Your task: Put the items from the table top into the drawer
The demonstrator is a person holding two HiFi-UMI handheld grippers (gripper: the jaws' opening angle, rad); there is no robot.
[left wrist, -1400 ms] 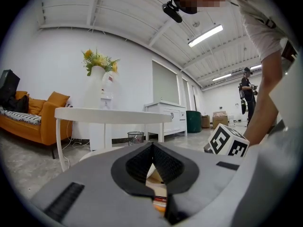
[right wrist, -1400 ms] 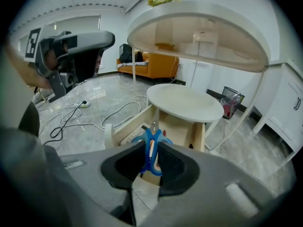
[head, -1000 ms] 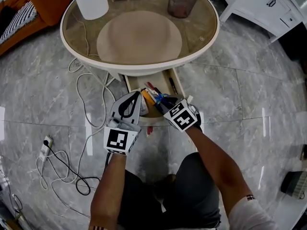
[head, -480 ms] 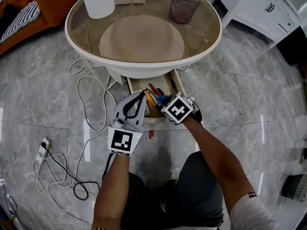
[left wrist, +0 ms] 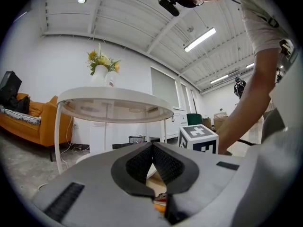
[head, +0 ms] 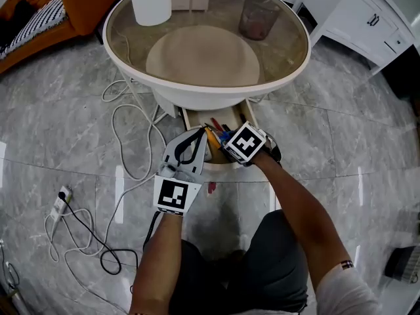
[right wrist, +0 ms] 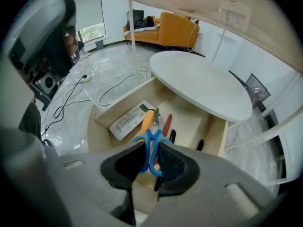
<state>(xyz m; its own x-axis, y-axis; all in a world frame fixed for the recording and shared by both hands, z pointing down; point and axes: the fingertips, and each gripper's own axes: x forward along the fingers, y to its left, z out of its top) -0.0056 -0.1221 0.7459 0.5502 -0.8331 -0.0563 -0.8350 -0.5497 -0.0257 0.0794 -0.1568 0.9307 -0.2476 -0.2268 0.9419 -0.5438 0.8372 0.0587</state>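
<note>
Scissors (right wrist: 147, 136): judged light, rigid, sharp-tipped. Right gripper (right wrist: 151, 151) grasps the blue handle loops, the safest hold, over the drawer (right wrist: 217, 135). Left gripper (left wrist: 152, 151) is clenched and empty.

Bright, even indoor light. Long white ceiling tube lamps (left wrist: 200, 39) glow overhead in left gripper view. Glossy grey marble floor (head: 367, 136) carries white glare streaks. Strong fisheye bending and black corners in both gripper views. Blue-handled scissors (right wrist: 150, 148) sharp; foreground nearest lens soft.
</note>
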